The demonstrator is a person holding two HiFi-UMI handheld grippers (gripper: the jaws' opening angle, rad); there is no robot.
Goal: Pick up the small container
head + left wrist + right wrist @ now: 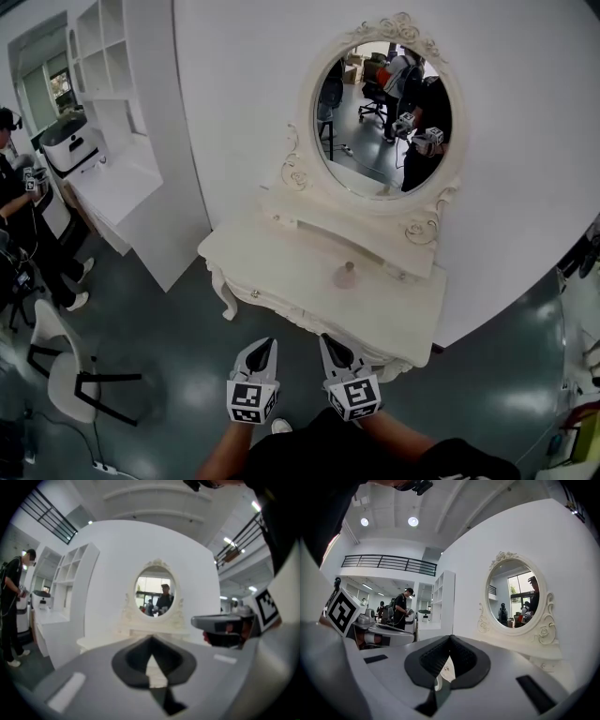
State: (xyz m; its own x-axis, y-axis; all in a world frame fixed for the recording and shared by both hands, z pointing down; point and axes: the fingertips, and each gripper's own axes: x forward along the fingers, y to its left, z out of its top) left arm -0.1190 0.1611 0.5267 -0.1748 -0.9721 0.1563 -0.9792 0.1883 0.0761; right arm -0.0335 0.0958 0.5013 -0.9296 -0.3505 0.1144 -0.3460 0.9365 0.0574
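White dressing table [281, 267], small, seemingly translucent container [346, 275]

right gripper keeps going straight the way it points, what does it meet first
Most likely the front edge of the white carved dressing table, just ahead of the right gripper; the small pale container sits further back on top.

This is a staged bedroom corner inside a large studio hall. A cream dressing table [309, 281] with an ornate oval mirror [384, 117] and white shelving [98, 47] stand against a white partition [234, 112] on a glossy grey floor [159, 328]. Overhead are ceiling spotlights [412, 521] and a railed mezzanine [389, 563].
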